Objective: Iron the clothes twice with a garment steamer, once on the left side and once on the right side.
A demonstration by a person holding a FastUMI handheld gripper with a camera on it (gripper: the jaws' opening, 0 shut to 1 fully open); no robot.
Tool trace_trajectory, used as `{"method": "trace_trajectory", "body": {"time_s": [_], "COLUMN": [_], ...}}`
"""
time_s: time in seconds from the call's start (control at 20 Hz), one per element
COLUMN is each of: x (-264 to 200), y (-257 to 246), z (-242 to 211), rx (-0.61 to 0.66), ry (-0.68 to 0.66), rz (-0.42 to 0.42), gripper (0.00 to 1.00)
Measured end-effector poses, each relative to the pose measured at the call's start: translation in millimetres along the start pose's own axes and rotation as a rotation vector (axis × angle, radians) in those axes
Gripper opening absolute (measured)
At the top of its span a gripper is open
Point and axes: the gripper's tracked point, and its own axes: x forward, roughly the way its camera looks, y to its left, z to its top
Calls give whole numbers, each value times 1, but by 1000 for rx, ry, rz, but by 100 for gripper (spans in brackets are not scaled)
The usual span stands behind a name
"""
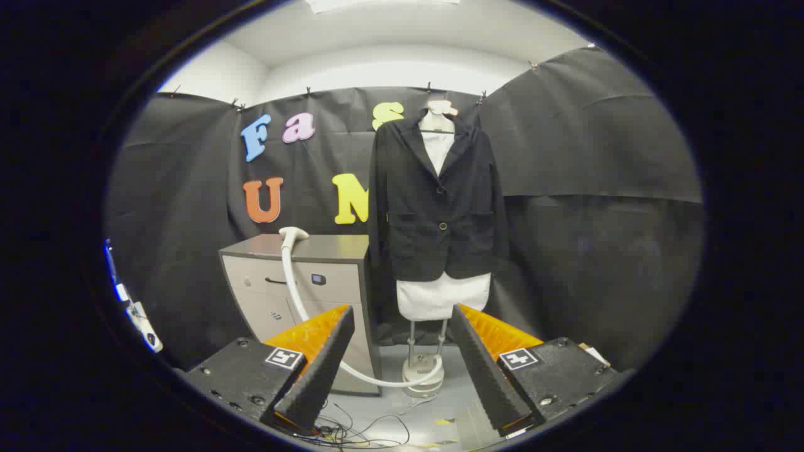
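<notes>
Gripper (402, 342) fingers spread wide, holding nothing; white steamer head (293, 235) rests at the grey cabinet's (326, 250) left top edge, beside the black blazer (436, 201) on its mannequin.

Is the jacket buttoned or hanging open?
Buttoned: the jacket closes at its one button on the mannequin, beyond the open, empty gripper.

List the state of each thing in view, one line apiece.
gripper: open, fingers spread, holding nothing.
steamer head: resting on top of the cabinet, not picked up.
hose: hanging from the head, curving down to the floor.
jacket: hanging on the mannequin, buttoned, beyond the fingers.
cabinet: drawers closed, left of the jacket.
mannequin: upright on its stand.
</notes>
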Motion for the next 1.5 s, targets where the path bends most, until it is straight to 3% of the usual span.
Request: {"method": "trace_trajectory", "body": {"time_s": [0.55,0.8,1.05,1.5], "x": [6,35,101,276], "y": [8,26,68,210], "z": [6,34,66,93], "rx": [-4,-3,-51,-154], "ry": [9,9,26,132], "rz": [36,109,193,412], "gripper": [99,99,98,98]}}
